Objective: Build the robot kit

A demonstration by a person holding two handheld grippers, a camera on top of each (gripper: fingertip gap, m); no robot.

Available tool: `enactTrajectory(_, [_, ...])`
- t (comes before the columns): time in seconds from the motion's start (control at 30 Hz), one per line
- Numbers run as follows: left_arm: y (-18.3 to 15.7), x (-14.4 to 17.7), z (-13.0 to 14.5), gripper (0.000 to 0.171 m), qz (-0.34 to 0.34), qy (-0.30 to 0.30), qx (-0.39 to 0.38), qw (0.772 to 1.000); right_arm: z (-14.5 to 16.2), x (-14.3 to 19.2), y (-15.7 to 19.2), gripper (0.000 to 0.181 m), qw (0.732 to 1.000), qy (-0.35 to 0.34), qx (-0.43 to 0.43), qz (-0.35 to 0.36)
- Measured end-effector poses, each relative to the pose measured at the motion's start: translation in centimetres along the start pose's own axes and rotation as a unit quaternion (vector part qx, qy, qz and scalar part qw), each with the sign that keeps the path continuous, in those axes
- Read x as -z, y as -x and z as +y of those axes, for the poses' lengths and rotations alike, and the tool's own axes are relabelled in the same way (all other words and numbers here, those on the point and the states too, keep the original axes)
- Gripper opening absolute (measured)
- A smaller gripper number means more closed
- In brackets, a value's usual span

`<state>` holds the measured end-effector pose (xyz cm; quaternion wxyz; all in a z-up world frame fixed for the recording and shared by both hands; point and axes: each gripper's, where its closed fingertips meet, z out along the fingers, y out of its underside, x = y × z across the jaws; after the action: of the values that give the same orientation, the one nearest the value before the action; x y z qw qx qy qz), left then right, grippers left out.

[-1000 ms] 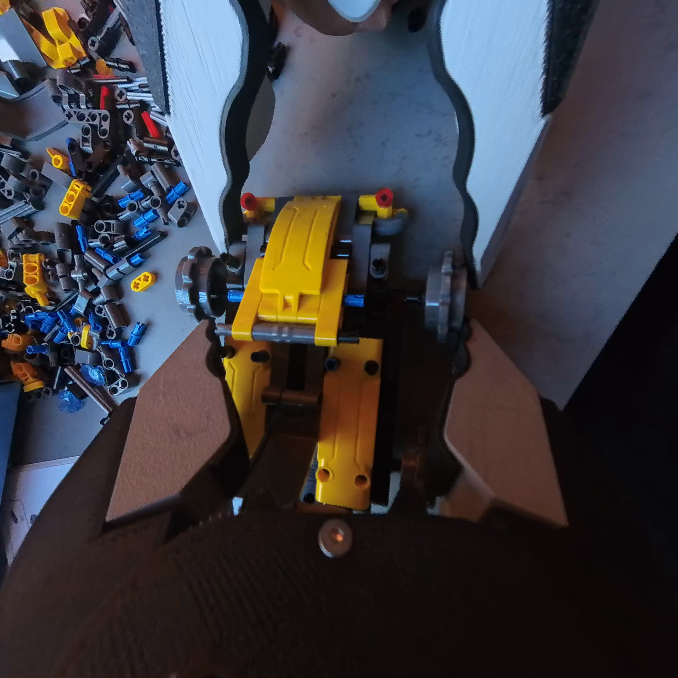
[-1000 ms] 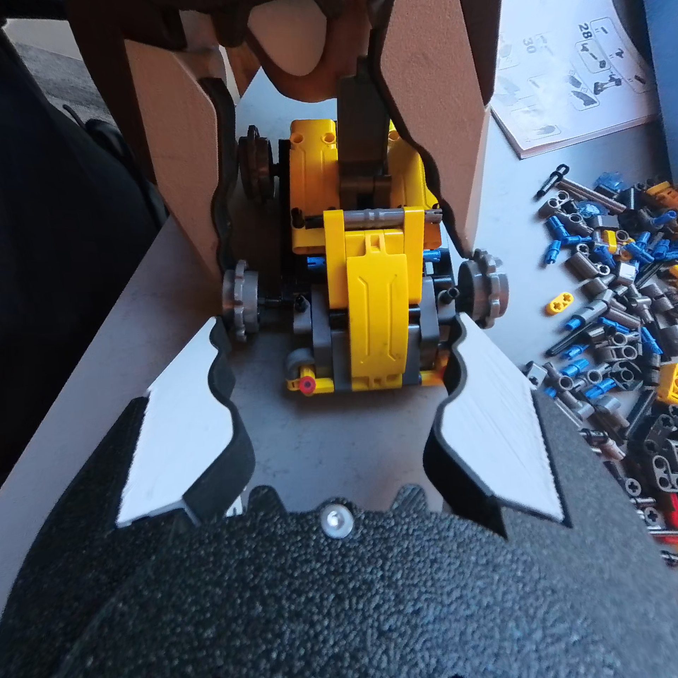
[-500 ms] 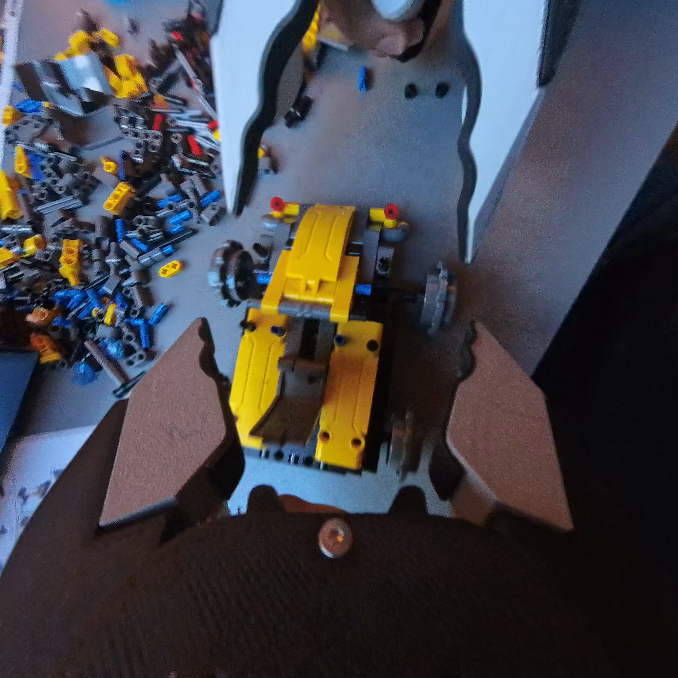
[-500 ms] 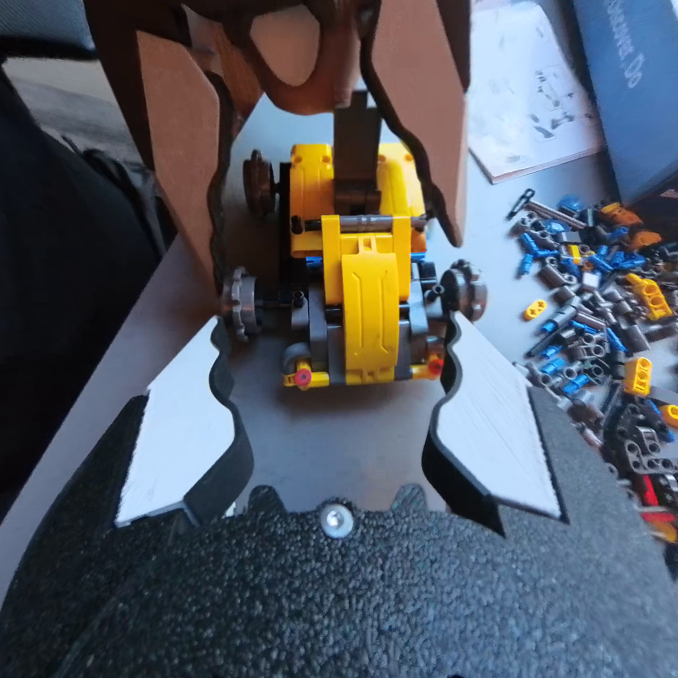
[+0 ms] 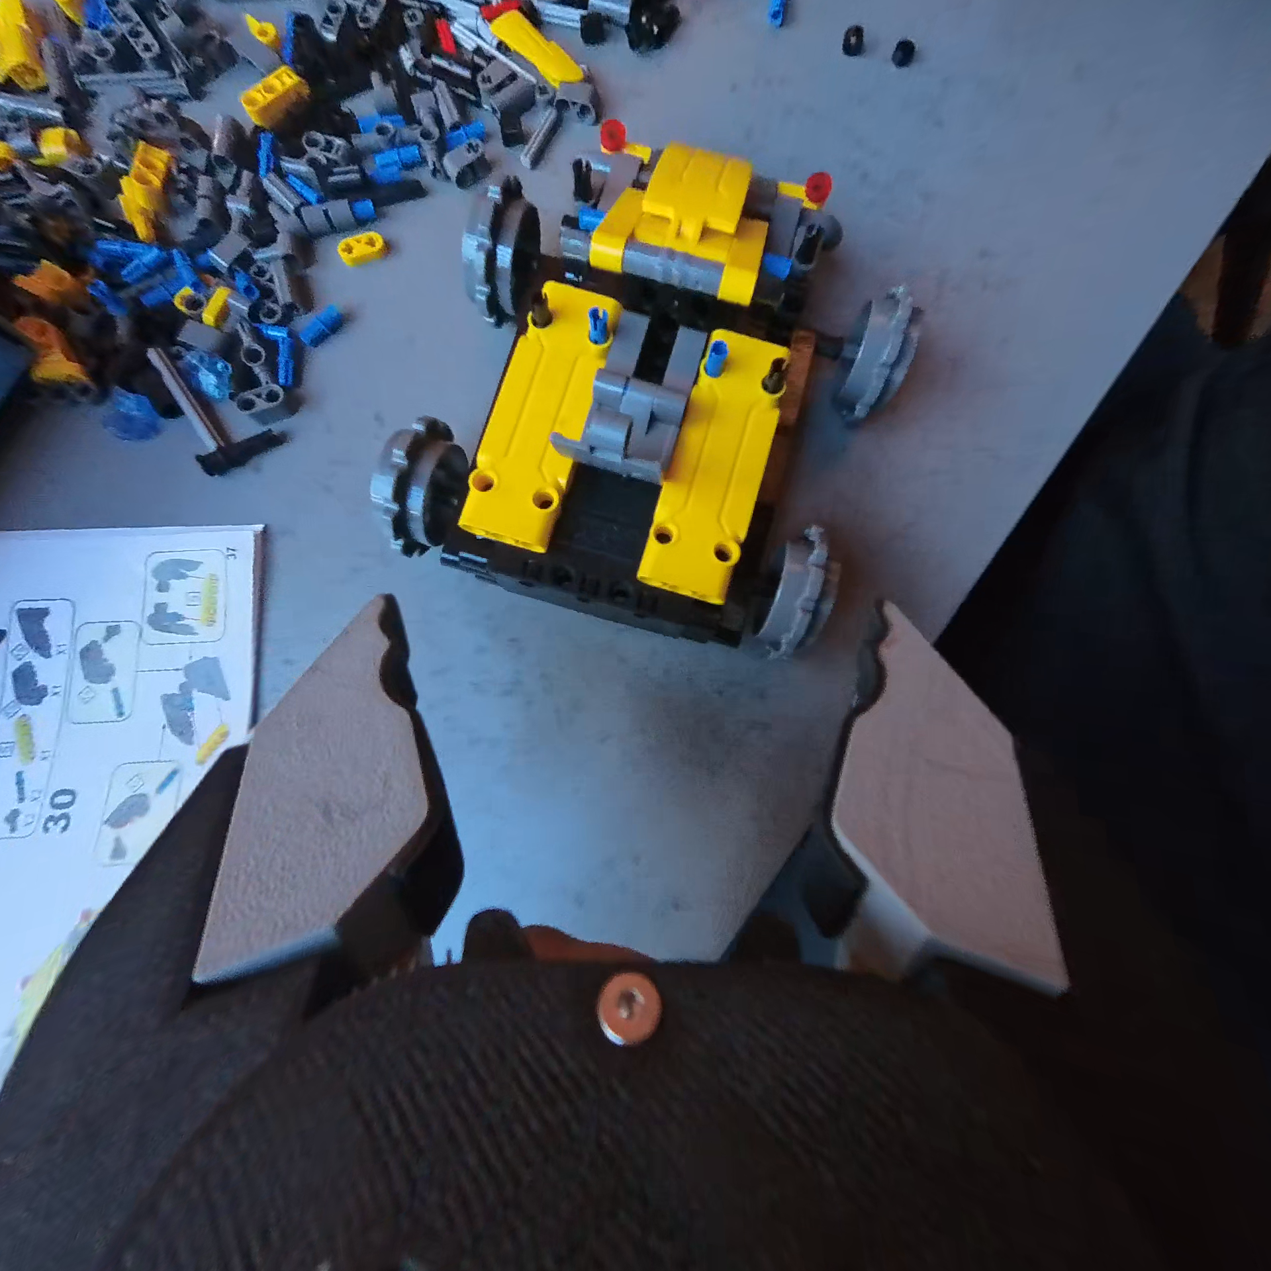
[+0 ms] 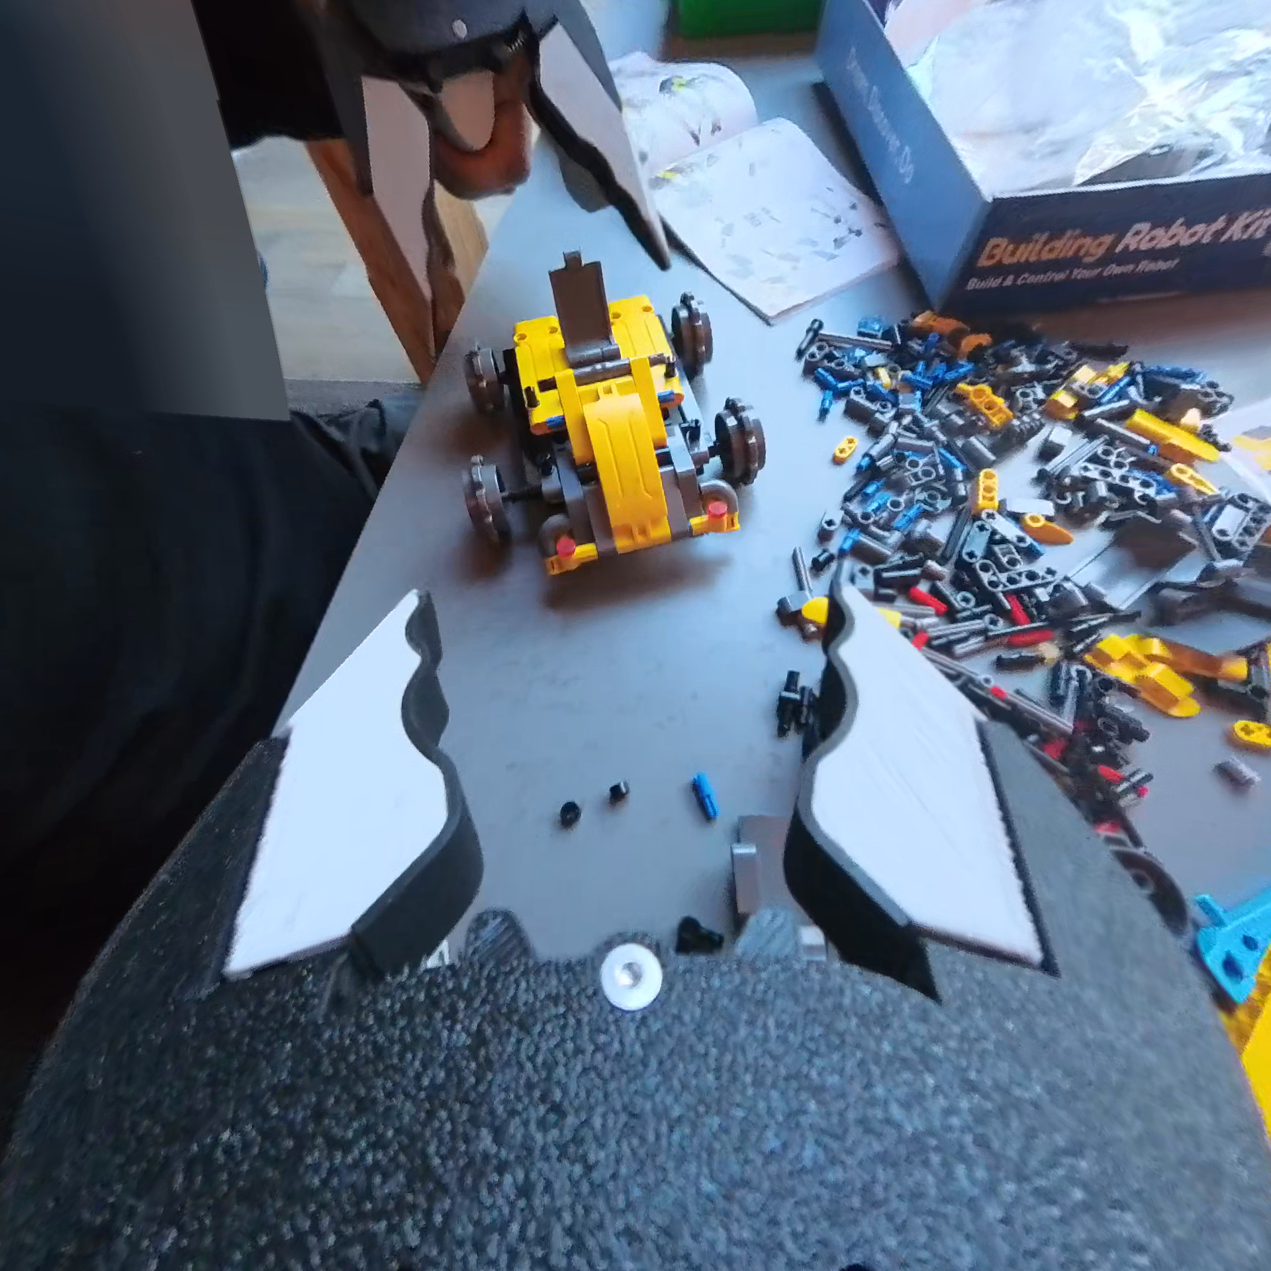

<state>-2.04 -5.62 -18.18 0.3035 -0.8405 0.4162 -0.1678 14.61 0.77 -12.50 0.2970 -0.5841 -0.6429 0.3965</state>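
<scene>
- Toy car [image 5: 643, 413], yellow and black, is seen standing free on the grey table [image 5: 619, 756] near its edge, on four grey wheels.
- Both tools, closed in around the car a second ago, have been drawn back from it.
- Left gripper [image 5: 633, 660] is held wide open and empty, just short of the car's rear.
- Right gripper [image 6: 629, 639] is likewise spread wide, nothing held, well back from the car's front.
- Loose building pieces [image 6: 1031, 516] are heaped beside the car; an instruction booklet [image 5: 117, 688] and a blue box [image 6: 1031, 172] lie nearby.
- The car appears to have been released.
</scene>
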Motion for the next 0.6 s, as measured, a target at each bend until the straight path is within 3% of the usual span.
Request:
enactTrajectory(0.23, [-0.7, -1.1, 0.6, 0.125, 0.019, 0.017, -0.01, 1.0, 0.0, -0.7, 0.7, 0.107, 1.0, 0.018, -0.012, -0.014])
enactTrajectory(0.43, [-1.6, -1.6, 1.1, 0.122, 0.044, 0.015, -0.006, 0.999, 1.5, -5.1, 1.4, 0.101, 0.991, 0.128, -0.024, 0.008])
enactTrajectory(0.6, [-1.7, -1.8, 1.2, 0.118, 0.046, 0.005, -0.019, 0.999, 3.5, -8.5, 2.3, 0.101, 0.979, 0.193, -0.061, -0.024])
